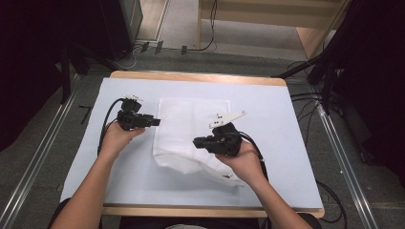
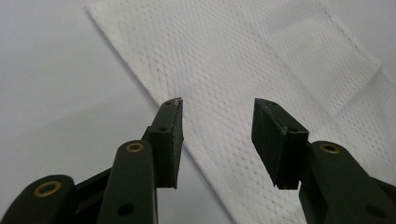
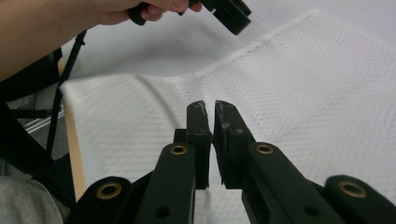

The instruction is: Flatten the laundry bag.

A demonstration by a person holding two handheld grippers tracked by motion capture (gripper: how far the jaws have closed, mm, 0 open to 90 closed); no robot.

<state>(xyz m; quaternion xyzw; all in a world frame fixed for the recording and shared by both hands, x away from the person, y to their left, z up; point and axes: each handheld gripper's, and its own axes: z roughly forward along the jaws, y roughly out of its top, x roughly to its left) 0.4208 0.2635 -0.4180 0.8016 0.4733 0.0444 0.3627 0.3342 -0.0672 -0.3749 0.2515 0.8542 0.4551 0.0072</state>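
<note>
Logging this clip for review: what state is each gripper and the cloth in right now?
Left gripper: open, jaws astride the cloth's left edge, nothing held.
Right gripper: jaws nearly closed, over the cloth; a grip on fabric cannot be confirmed.
White cloth: folded, mostly flat on the table, near-right part rumpled.

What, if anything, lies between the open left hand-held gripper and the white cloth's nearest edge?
Nothing visible. The left hand-held gripper points straight at the white cloth, whose edge runs right below its open jaws on the table cover.

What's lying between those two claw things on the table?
The white cloth lies between the left gripper and the right gripper, as the high view shows; the right one hangs over it.
</note>
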